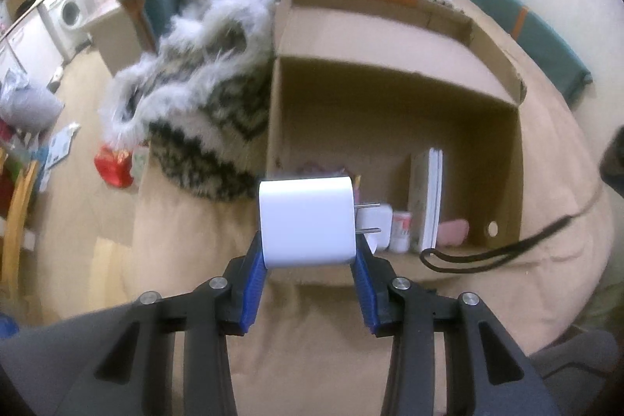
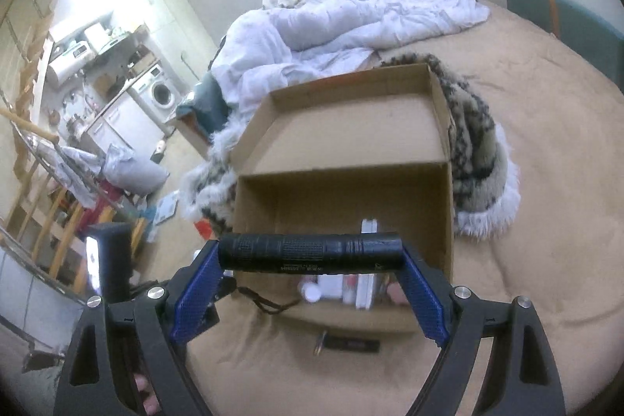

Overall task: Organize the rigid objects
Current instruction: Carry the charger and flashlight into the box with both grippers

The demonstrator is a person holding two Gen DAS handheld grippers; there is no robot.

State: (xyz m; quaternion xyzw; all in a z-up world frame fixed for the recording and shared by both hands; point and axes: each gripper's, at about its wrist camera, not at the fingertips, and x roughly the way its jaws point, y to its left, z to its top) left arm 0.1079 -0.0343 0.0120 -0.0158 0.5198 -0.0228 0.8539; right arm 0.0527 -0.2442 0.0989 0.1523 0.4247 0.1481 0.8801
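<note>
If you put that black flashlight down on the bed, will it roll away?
Probably a little. The black flashlight is a round tube, so it may roll, though the soft tan bedding and its wrist strap would likely slow it. It looks stiff: the right gripper holds it by its two ends and it stays straight.

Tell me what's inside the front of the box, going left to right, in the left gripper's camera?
Behind the white plug charger held by the left gripper, inside the brown cardboard box: small white adapter block → red-and-white little can → upright white book → pink flat thing.
</note>
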